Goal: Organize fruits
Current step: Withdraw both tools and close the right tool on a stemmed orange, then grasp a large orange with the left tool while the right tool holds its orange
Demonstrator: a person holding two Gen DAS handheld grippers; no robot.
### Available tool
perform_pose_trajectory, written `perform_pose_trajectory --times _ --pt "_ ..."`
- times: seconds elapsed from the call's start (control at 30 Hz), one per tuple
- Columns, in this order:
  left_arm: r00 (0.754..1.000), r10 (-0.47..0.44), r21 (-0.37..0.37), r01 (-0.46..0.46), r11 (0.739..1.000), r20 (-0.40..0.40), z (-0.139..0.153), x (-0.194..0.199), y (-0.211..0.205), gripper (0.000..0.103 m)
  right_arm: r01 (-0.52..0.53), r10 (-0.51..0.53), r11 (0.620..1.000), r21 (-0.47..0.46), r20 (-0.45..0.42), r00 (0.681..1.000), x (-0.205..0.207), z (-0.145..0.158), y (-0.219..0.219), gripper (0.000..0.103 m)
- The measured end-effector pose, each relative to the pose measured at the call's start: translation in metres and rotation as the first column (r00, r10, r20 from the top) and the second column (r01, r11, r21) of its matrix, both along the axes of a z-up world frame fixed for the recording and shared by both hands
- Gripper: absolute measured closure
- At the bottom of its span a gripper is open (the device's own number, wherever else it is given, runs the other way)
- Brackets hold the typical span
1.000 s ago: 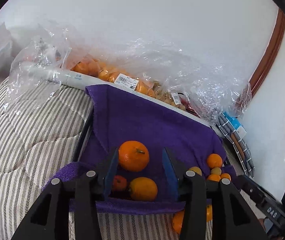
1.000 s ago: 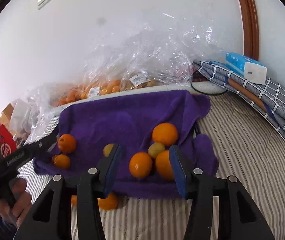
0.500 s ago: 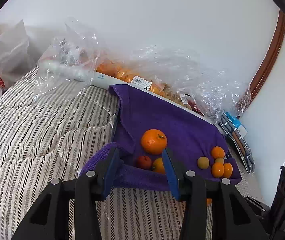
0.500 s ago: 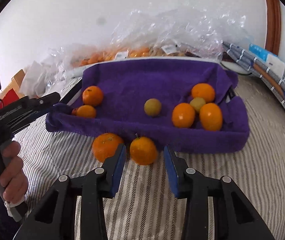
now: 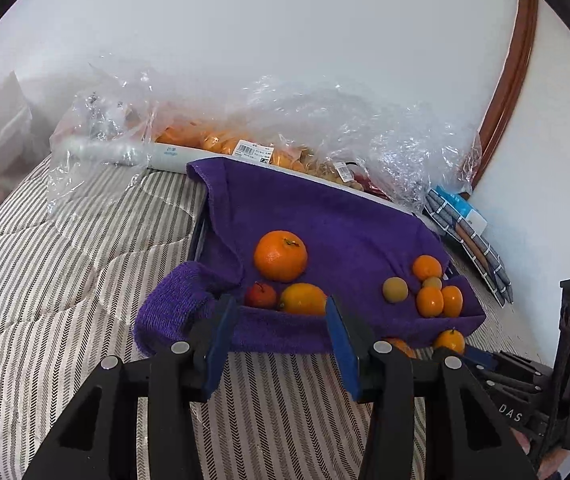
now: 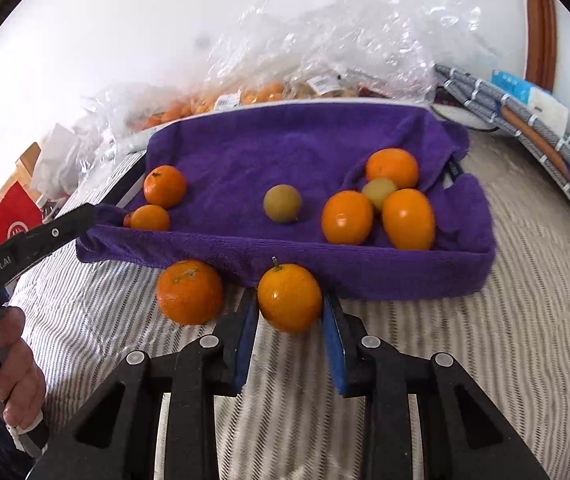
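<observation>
1. The right tongs (image 6: 290, 312) bracket a stemmed orange (image 6: 290, 298) lying on the striped bed (image 6: 485, 340), just in front of the purple towel (image 6: 285, 148) that lines a tray. The blue pads (image 6: 332, 344) sit at both flanks of the fruit; whether they already press on it I cannot tell.
2. A second orange (image 6: 189, 292) lies on the bed just to the left of the first, apart from the pads and touching the towel's front fold.
3. On the towel there are two orange fruits and a small red one at the left end, a greenish-brown fruit (image 6: 282, 203) alone in the middle, and a cluster of three orange fruits and a pale one at the right end.
4. The left tongs (image 5: 277, 328) are spread wide and empty, hovering at the towel's front left edge, near a big orange (image 5: 280, 256) and the small red fruit (image 5: 260, 295).
5. Handling, as a judgement: the stemmed orange looks firm, smooth and glossy, so it may roll or squirt out of a shallow pinch. Take it across its widest middle with moderate pressure, since hard squeezing could bruise the skin.
6. The soft bed gives no firm stop, so the pads should close level, not push the fruit forward.
</observation>
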State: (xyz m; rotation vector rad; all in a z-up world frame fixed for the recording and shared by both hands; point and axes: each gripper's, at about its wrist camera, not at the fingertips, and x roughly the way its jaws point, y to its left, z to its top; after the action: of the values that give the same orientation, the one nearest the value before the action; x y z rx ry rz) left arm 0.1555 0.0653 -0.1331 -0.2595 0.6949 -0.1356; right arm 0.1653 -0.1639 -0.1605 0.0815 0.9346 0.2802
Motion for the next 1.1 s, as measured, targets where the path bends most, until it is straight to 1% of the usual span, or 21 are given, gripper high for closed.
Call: perform_pose_trajectory --times 0.13,0.23,0.4,0.47,0.57,0.63,0.8,0.93,1.0,1.03,1.07,1.1 --pt "0.998 -0.056 0.027 0.056 0.998 0.001 -0.001 -0.003 -0.014 0.059 0.024 -0.024 1.000 -0.013 0.041 0.999 -0.013 0.007 -0.016 0.071" --pt "0.993 -0.112 0.027 0.113 0.993 -0.023 -0.004 -0.005 -0.026 0.059 0.045 -0.043 0.999 -0.018 0.068 0.997 -0.021 0.010 -0.028 0.071" --pt "0.975 -0.213 -0.007 0.213 0.977 -0.066 -0.008 -0.008 -0.048 0.058 0.074 -0.073 0.997 -0.012 0.080 0.994 -0.027 0.011 -0.043 0.071" --pt "0.968 -0.235 0.010 0.237 0.971 -0.084 -0.011 -0.006 -0.059 0.057 0.077 -0.076 0.997 -0.009 0.090 0.993 -0.029 0.014 -0.046 0.071" --pt "0.959 -0.261 0.030 0.266 0.964 -0.115 -0.015 -0.002 -0.072 0.057 0.079 -0.076 0.997 -0.028 0.097 0.992 -0.032 0.014 -0.049 0.071" --pt "0.954 -0.272 0.027 0.277 0.960 -0.129 -0.017 0.000 -0.078 0.057 0.081 -0.078 0.996 -0.033 0.100 0.992 -0.033 0.014 -0.052 0.071" --pt "0.951 -0.262 0.028 0.270 0.962 -0.163 -0.022 0.010 -0.090 0.057 0.084 -0.082 0.996 -0.020 0.112 0.990 -0.038 0.015 -0.059 0.071" --pt "0.953 -0.243 0.066 0.259 0.964 -0.183 -0.027 0.014 -0.098 0.057 0.088 -0.088 0.996 0.003 0.105 0.991 -0.037 0.014 -0.062 0.071" --pt "0.952 -0.248 0.063 0.262 0.963 -0.178 -0.027 0.013 -0.098 0.057 0.090 -0.091 0.996 0.014 0.103 0.991 -0.036 0.014 -0.064 0.071" --pt "0.953 -0.246 0.064 0.260 0.963 -0.176 -0.028 0.013 -0.098 0.059 0.092 -0.093 0.996 0.018 0.101 0.991 -0.036 0.014 -0.064 0.071" --pt "0.955 -0.244 0.065 0.258 0.964 -0.171 -0.028 0.013 -0.097 0.063 0.095 -0.096 0.995 0.021 0.101 0.990 -0.036 0.014 -0.064 0.071" --pt "0.954 -0.249 0.056 0.262 0.963 -0.169 -0.028 0.012 -0.096 0.063 0.096 -0.098 0.995 0.022 0.101 0.990 -0.036 0.014 -0.064 0.071"
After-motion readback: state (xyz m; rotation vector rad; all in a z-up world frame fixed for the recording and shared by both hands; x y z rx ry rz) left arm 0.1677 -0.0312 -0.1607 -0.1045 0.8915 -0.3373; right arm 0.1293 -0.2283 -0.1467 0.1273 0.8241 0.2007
